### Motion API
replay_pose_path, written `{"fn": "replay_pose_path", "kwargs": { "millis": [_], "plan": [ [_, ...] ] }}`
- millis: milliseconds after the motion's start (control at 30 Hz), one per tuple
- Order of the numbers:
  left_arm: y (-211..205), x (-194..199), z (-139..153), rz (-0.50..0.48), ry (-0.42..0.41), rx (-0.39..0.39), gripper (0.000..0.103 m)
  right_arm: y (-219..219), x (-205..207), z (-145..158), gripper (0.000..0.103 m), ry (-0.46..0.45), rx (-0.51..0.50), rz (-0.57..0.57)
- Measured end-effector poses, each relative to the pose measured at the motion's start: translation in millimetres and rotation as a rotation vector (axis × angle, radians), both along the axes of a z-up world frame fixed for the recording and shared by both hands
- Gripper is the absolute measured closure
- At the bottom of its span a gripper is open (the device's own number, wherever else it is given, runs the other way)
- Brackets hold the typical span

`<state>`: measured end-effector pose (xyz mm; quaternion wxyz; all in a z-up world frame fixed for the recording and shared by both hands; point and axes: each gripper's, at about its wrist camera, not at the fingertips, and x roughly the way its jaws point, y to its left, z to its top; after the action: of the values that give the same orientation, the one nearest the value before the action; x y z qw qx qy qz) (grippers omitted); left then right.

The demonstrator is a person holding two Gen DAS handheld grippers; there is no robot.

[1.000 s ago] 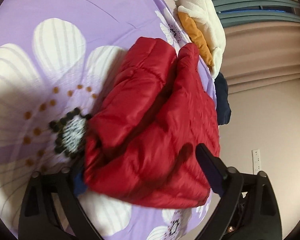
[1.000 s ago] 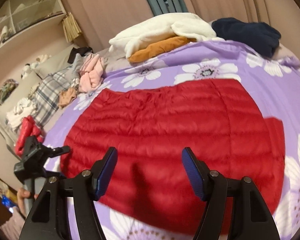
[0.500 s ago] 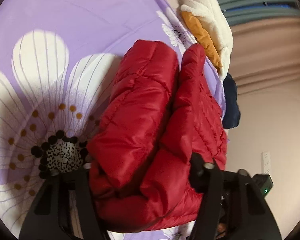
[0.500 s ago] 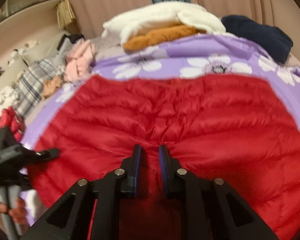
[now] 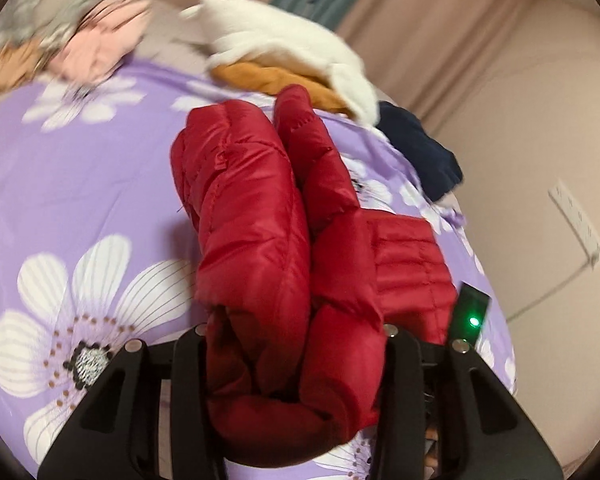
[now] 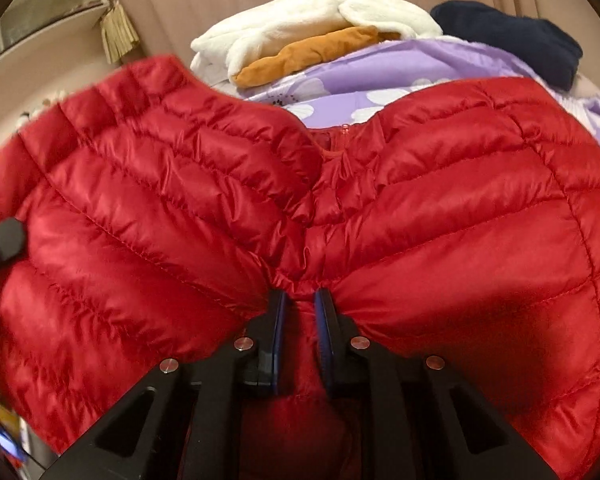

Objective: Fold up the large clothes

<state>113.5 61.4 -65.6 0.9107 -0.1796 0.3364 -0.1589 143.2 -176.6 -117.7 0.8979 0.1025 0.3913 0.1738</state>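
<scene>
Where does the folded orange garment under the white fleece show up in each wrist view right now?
Left wrist: the folded orange garment sits upper centre, just beyond the red quilted puffer jacket bunched in the left tongs.
Right wrist: it lies top centre, above the jacket pinched by the right tongs.
Shared landmark: the white fleece on top of it.

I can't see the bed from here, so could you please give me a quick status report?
Left gripper and right gripper both shut on red puffer jacket. Jacket bunched, partly raised off purple floral sheet. White-and-orange pile beyond, apart.
</scene>
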Motion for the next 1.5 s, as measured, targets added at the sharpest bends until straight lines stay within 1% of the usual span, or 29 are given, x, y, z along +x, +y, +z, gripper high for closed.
{"fn": "replay_pose_path", "kwargs": {
  "millis": [100, 133, 167, 300, 400, 467, 567, 600, 733, 767, 800, 833, 967, 1033, 1133, 1200, 1267, 1300, 1367, 1433, 1500],
  "plan": [
    [-16, -2, 5, -0.029, -0.018, 0.042, 0.062, -13, 6, 2, 0.086, 0.048, 0.105, 0.020],
    [-21, -2, 8, -0.038, -0.027, 0.055, 0.062, -21, 6, 7, 0.086, 0.067, 0.144, 0.016],
    [-23, -4, 9, -0.041, -0.033, 0.065, 0.062, -28, 2, 13, 0.086, 0.067, 0.164, 0.007],
    [-32, -5, 17, -0.048, -0.041, 0.102, 0.062, -44, -29, 39, 0.086, 0.005, 0.162, 0.023],
    [-43, -4, 21, -0.052, -0.050, 0.135, 0.062, -48, -57, 46, 0.086, -0.010, 0.177, 0.061],
    [-53, -8, 24, -0.053, -0.056, 0.158, 0.062, -42, -74, 43, 0.086, -0.011, 0.151, 0.096],
    [-66, -15, 25, -0.058, -0.061, 0.185, 0.062, -31, -81, 29, 0.086, -0.005, 0.087, 0.123],
    [-71, -15, 25, -0.060, -0.060, 0.193, 0.062, -27, -79, 21, 0.086, 0.009, 0.077, 0.115],
    [-91, -15, 23, -0.092, -0.058, 0.227, 0.062, -34, -68, -4, 0.086, 0.076, 0.173, 0.068],
    [-97, -15, 22, -0.102, -0.059, 0.237, 0.062, -36, -67, -10, 0.087, 0.085, 0.197, 0.061],
    [-103, -15, 22, -0.110, -0.061, 0.247, 0.062, -37, -66, -13, 0.091, 0.088, 0.211, 0.057],
    [-109, -15, 21, -0.120, -0.063, 0.260, 0.062, -39, -65, -15, 0.092, 0.089, 0.215, 0.052],
    [-131, -17, 20, -0.155, -0.076, 0.307, 0.062, -52, -65, -9, 0.092, 0.117, 0.263, 0.068],
    [-140, -21, 20, -0.171, -0.092, 0.333, 0.062, -67, -75, 3, 0.092, 0.101, 0.280, 0.063],
    [-150, -25, 19, -0.190, -0.112, 0.371, 0.062, -100, -93, 20, 0.092, 0.034, 0.235, -0.001],
    [-157, -27, 16, -0.202, -0.119, 0.394, 0.062, -129, -100, 25, 0.092, 0.019, 0.210, -0.088],
    [-165, -30, 13, -0.220, -0.124, 0.414, 0.061, -162, -105, 25, 0.092, 0.023, 0.264, -0.176],
    [-171, -31, 11, -0.232, -0.126, 0.427, 0.061, -182, -107, 22, 0.091, 0.028, 0.316, -0.226],
    [-180, -31, 7, -0.250, -0.132, 0.457, 0.061, -201, -110, 16, 0.091, 0.039, 0.364, -0.280],
    [-191, -33, 3, -0.282, -0.141, 0.487, 0.057, -211, -105, 10, 0.091, 0.053, 0.421, -0.289],
    [-202, -34, -3, -0.319, -0.142, 0.521, 0.056, -211, -102, 0, 0.091, 0.087, 0.460, -0.283]
  ]
}}
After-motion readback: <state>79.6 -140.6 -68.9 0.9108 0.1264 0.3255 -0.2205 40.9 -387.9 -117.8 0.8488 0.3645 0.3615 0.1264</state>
